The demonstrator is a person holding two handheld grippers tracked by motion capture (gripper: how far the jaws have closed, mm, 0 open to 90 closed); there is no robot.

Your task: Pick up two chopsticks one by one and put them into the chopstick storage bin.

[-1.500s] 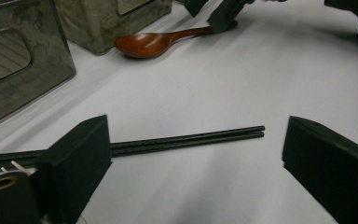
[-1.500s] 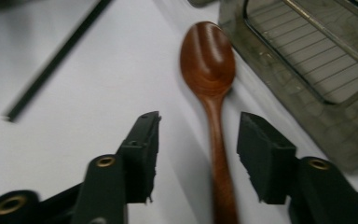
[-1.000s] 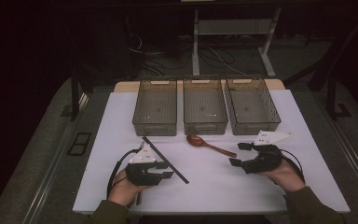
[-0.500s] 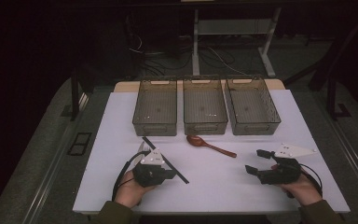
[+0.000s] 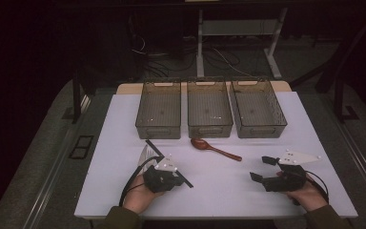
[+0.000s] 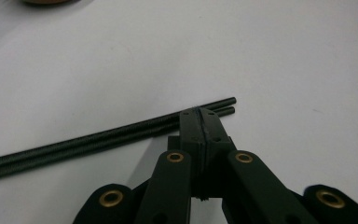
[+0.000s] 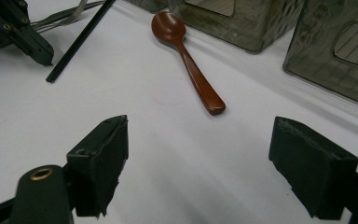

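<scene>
My left gripper (image 6: 200,112) is pinched shut on the chopsticks (image 6: 98,140) near their far end; I should lift level. My right gripper (image 7: 196,172) stands spread, the spoon (image 7: 186,56) ahead.

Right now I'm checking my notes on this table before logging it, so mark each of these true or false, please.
1. Three bins stand in a row at the far side of the table. True: the left bin, middle bin and right bin sit side by side.
2. The spoon lies inside a bin. False: it lies on the table in front of the middle bin.
3. The left gripper is shut. True: its jaws meet right at the black chopsticks.
4. The right gripper is clamped on the spoon. False: its jaws stand open and hold nothing; the spoon lies ahead of them.
5. A fork lies near the chopsticks. True.
</scene>
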